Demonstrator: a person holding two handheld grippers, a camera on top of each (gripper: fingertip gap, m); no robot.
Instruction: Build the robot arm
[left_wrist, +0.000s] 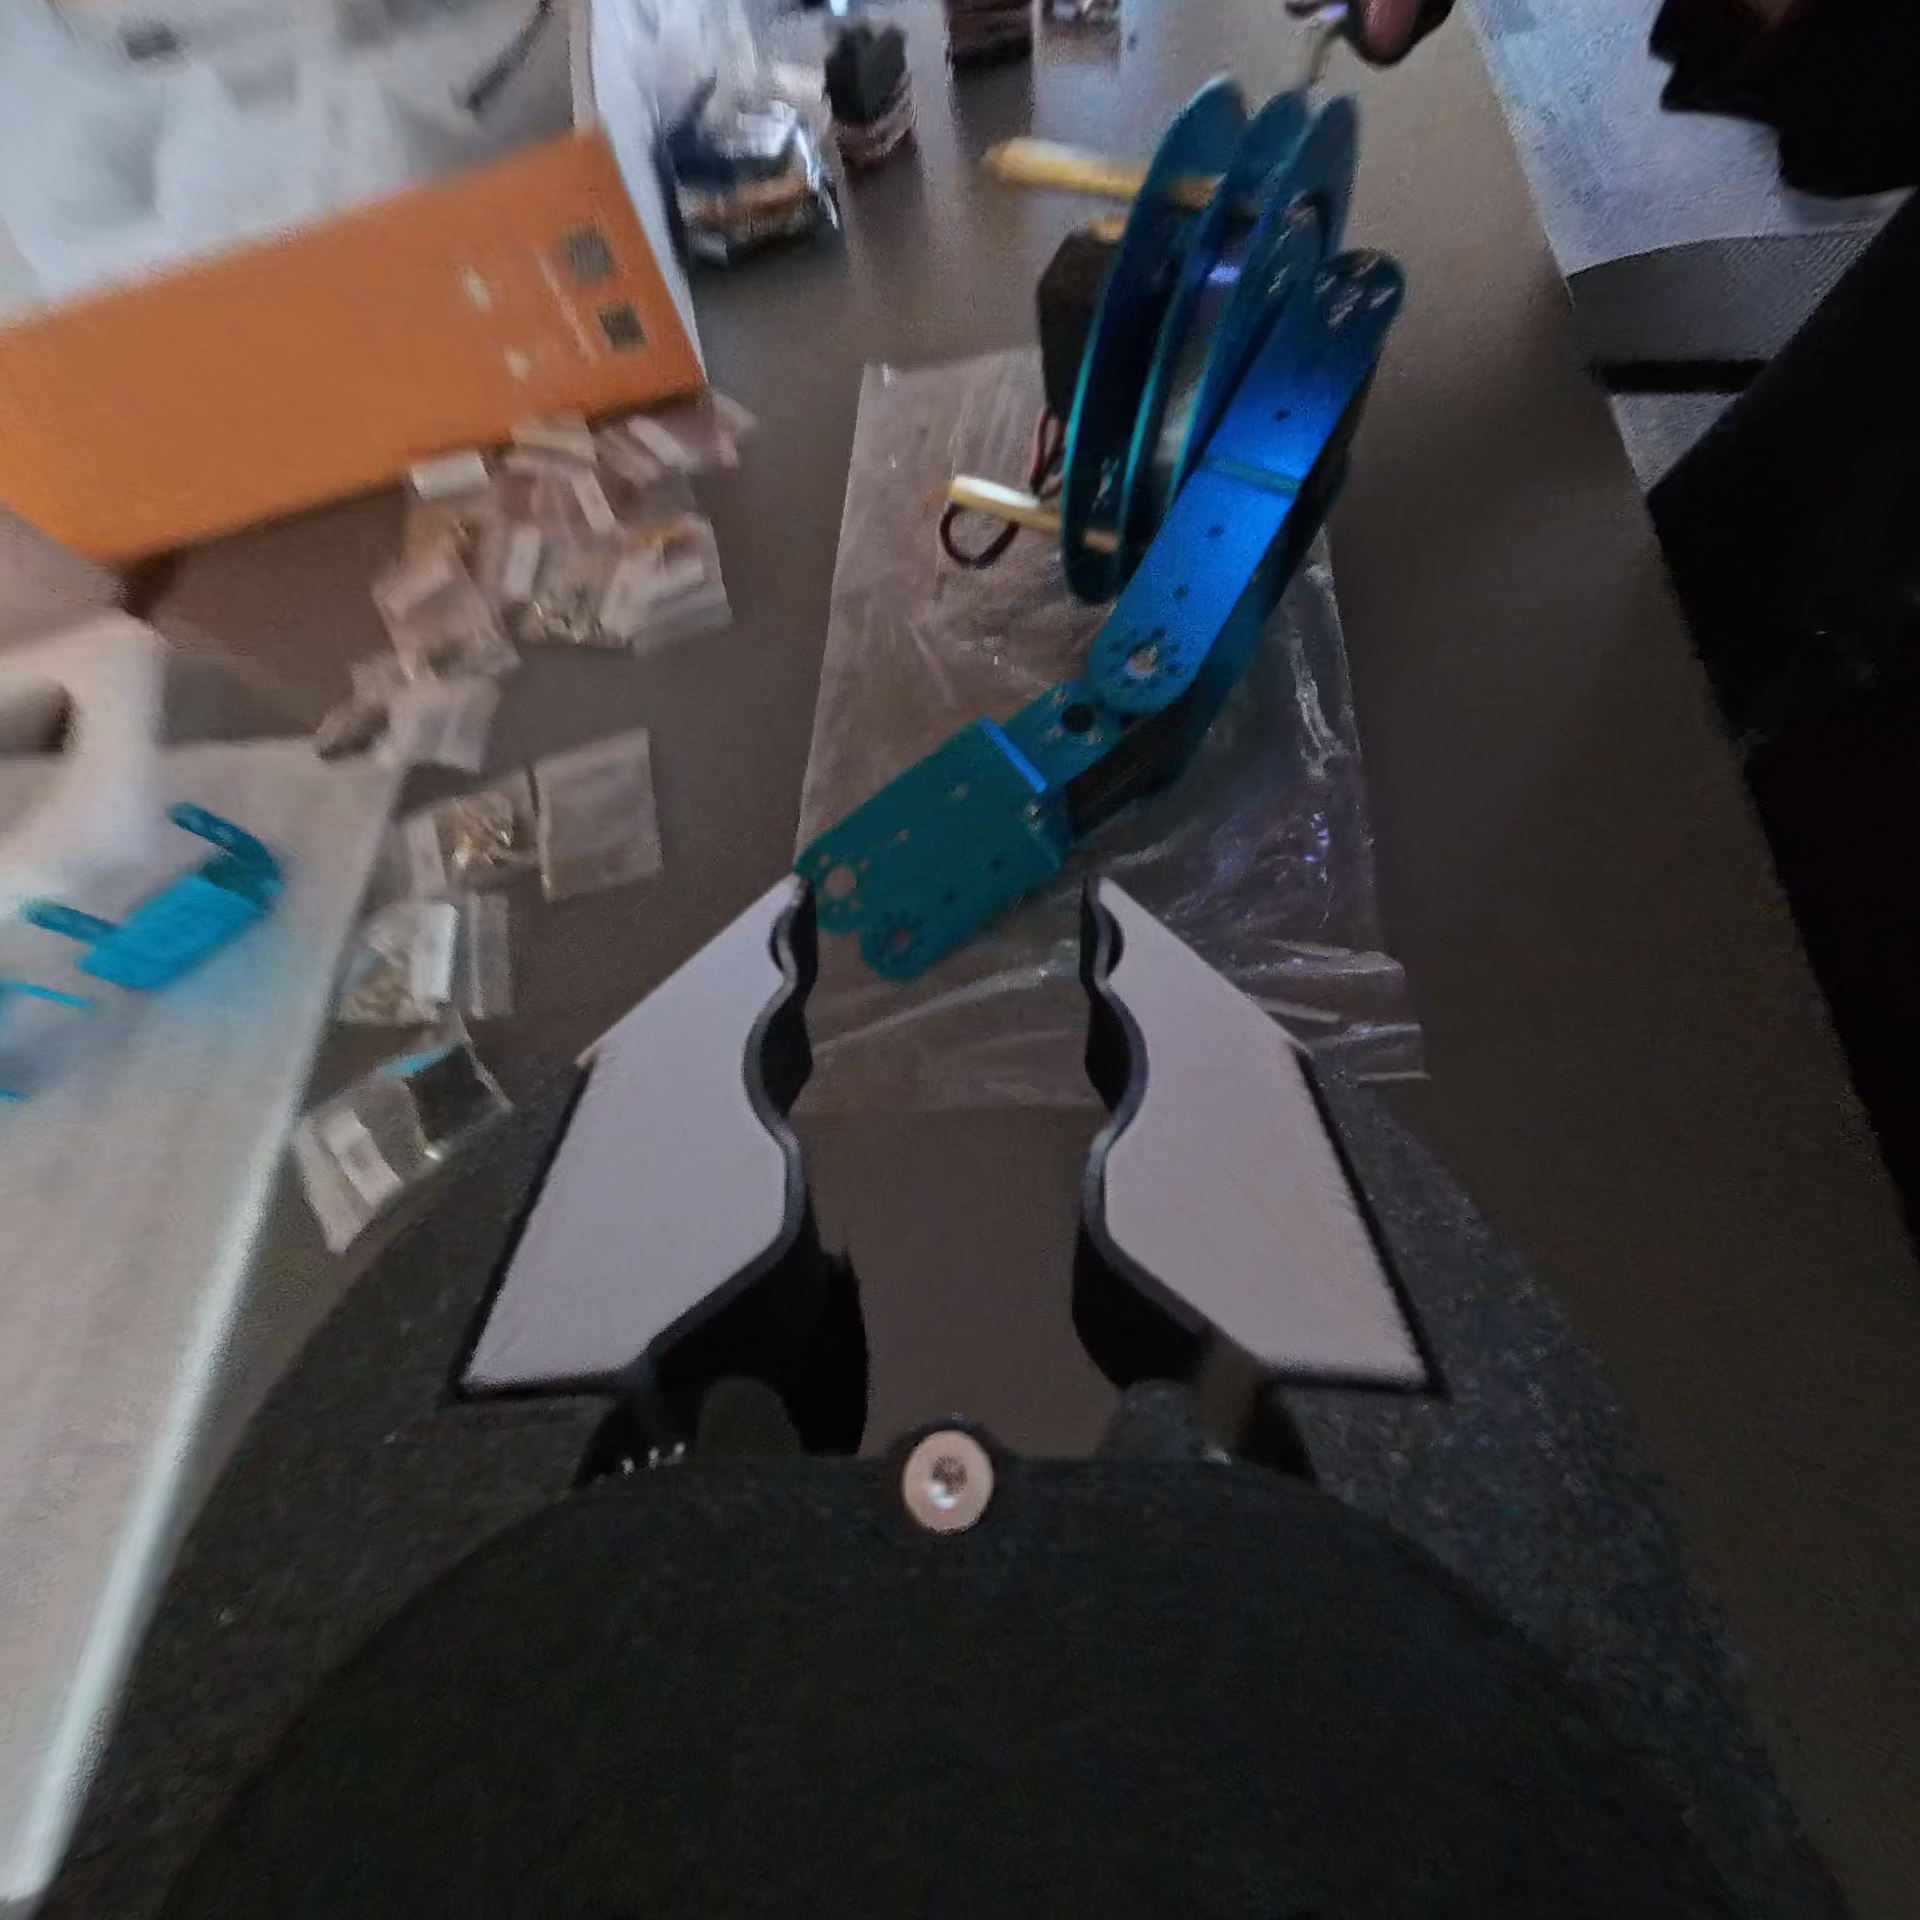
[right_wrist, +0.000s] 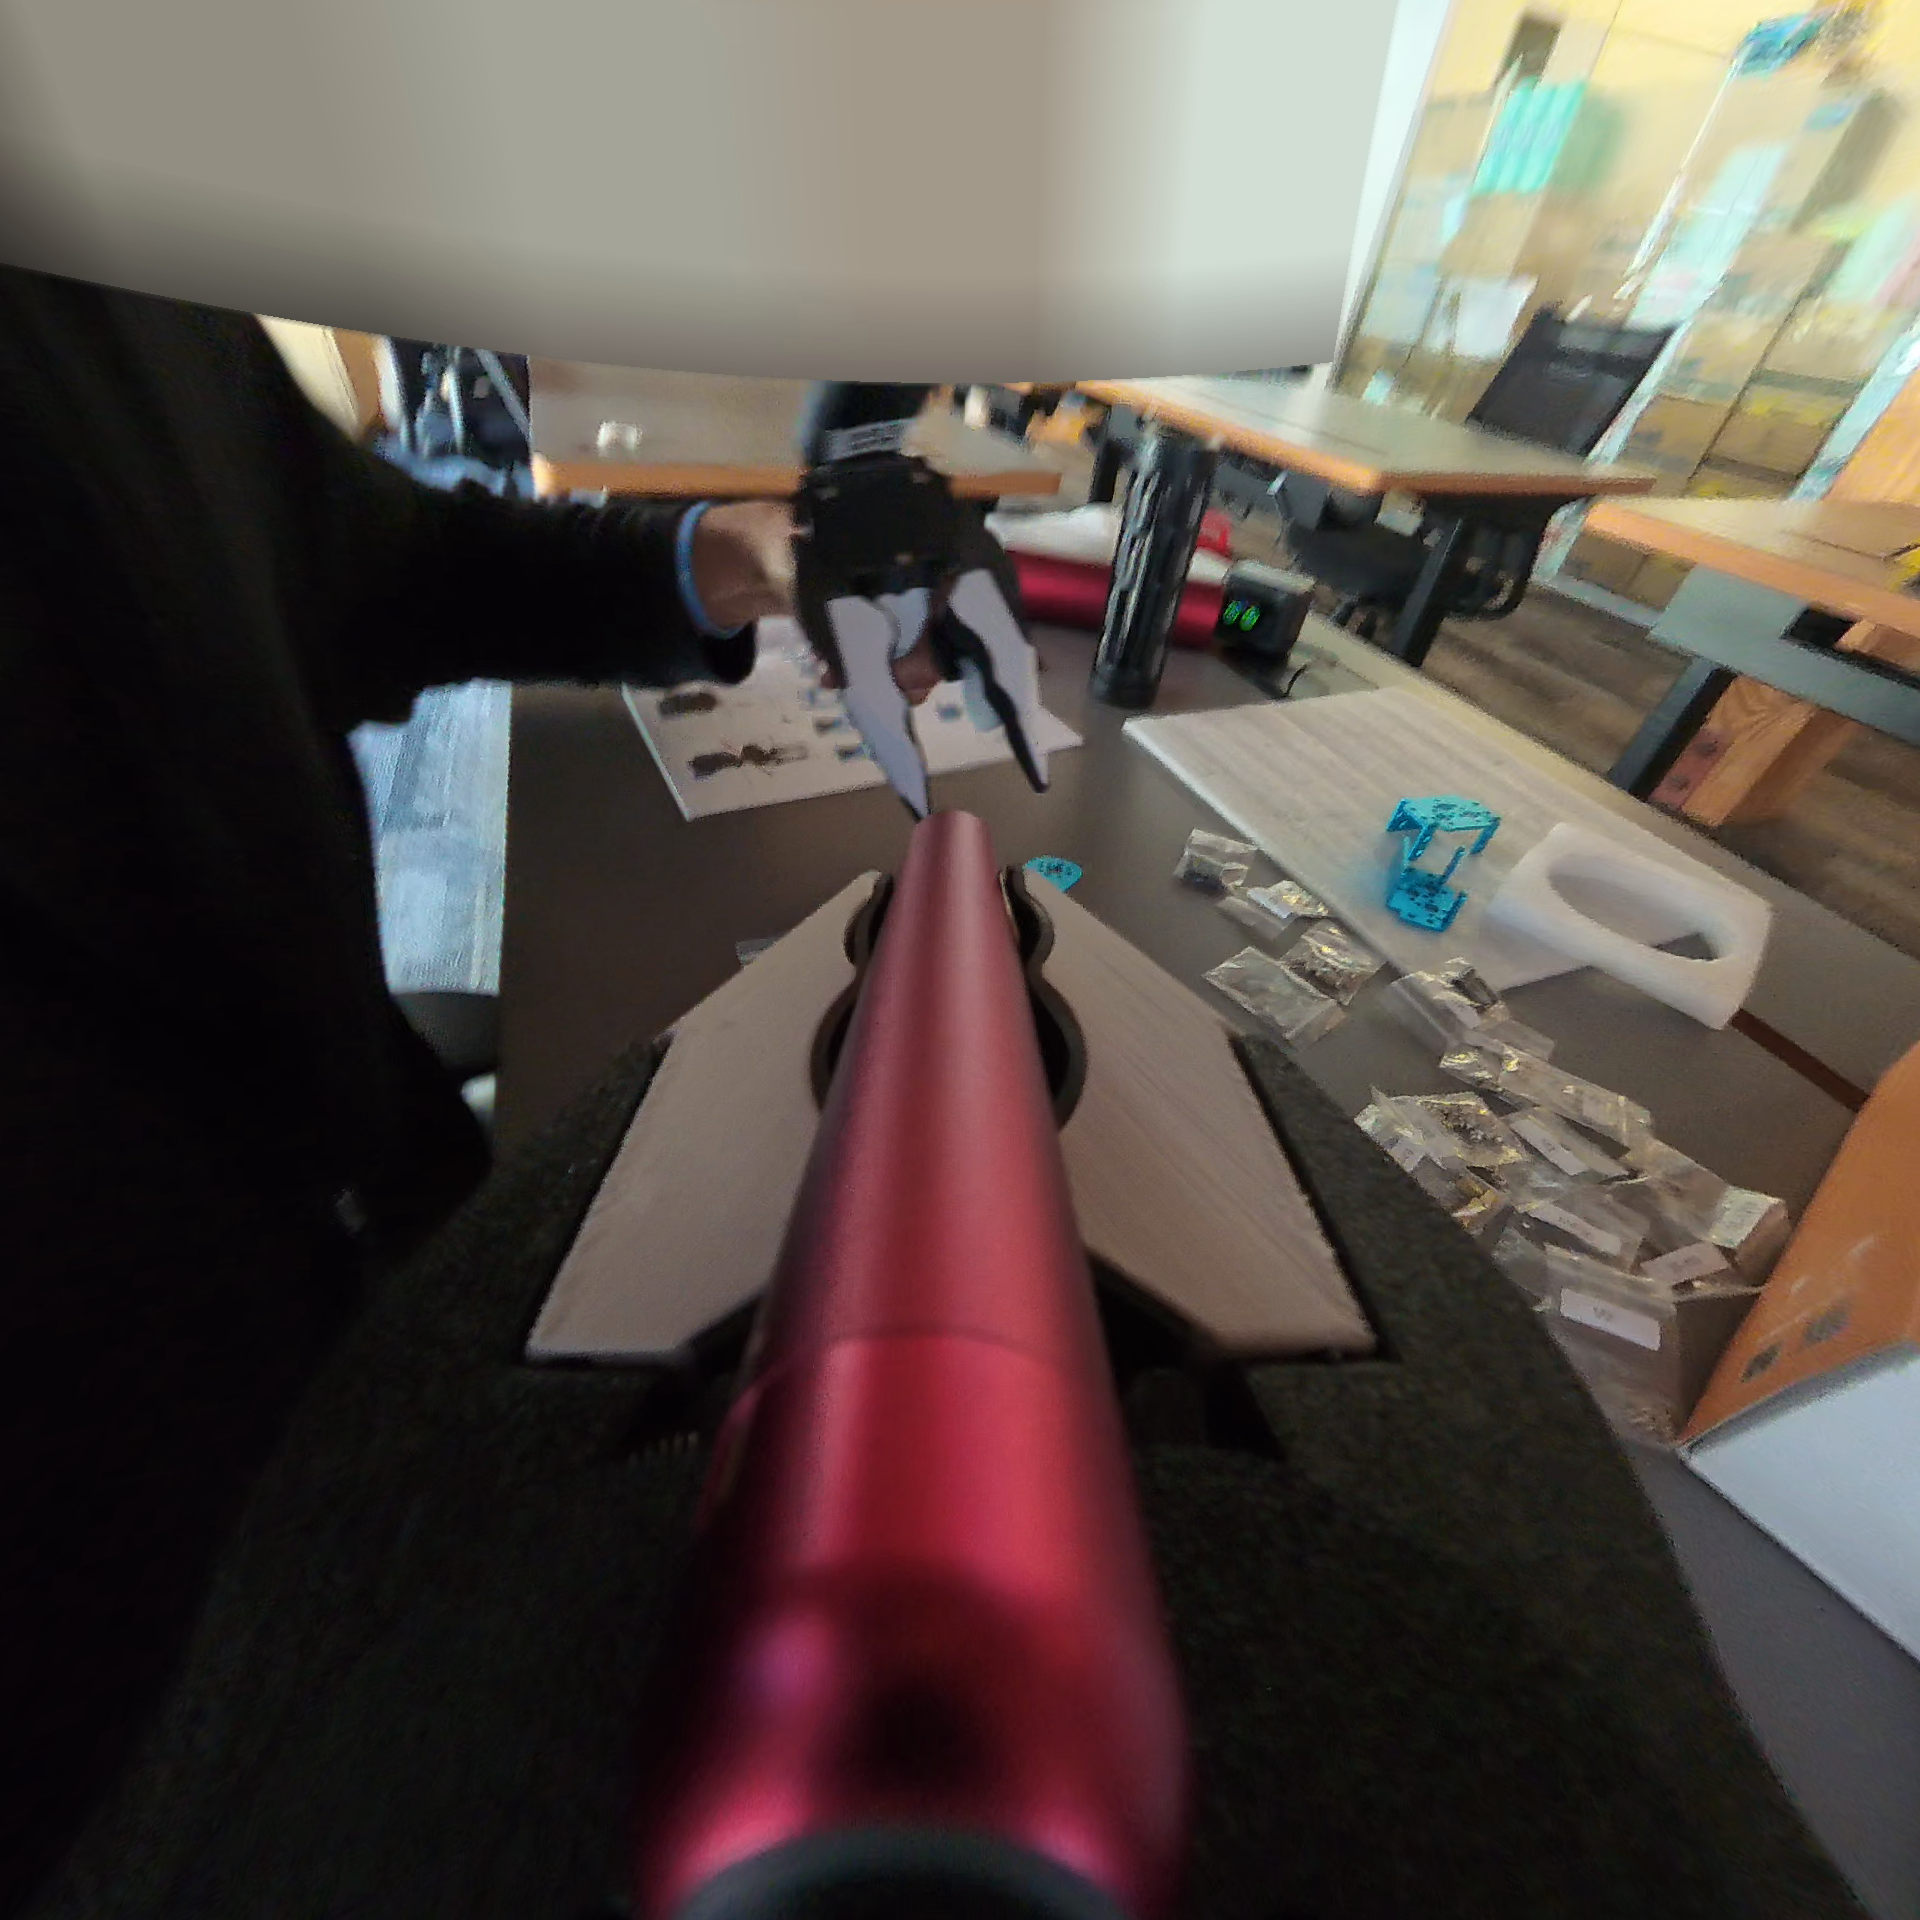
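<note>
A blue metal arm assembly (left_wrist: 1216, 436), with round plates on edge at the far end and jointed links, lies on a clear plastic bag (left_wrist: 1039, 644). Its end bracket (left_wrist: 935, 842) reaches my left gripper (left_wrist: 945, 894), which is open, with the bracket's edge against the left fingertip (left_wrist: 795, 904). My right gripper (right_wrist: 948, 883) is shut on a red tapered tool (right_wrist: 935, 1247) that points along the fingers toward the left gripper (right_wrist: 977, 792), which a hand holds open. A small blue part (right_wrist: 1049, 871) shows beside the right fingers.
An orange box (left_wrist: 312, 343), many small bags of hardware (left_wrist: 540, 540) and blue brackets on a white sheet (left_wrist: 177, 914) lie to the left. The right wrist view shows a printed sheet (right_wrist: 748, 748), a black cylinder (right_wrist: 1153, 582), a blue bracket (right_wrist: 1439, 862), white foam (right_wrist: 1631, 925) and hardware bags (right_wrist: 1507, 1143). The tips of one gripper are about 20 cm away from the tips of the other.
</note>
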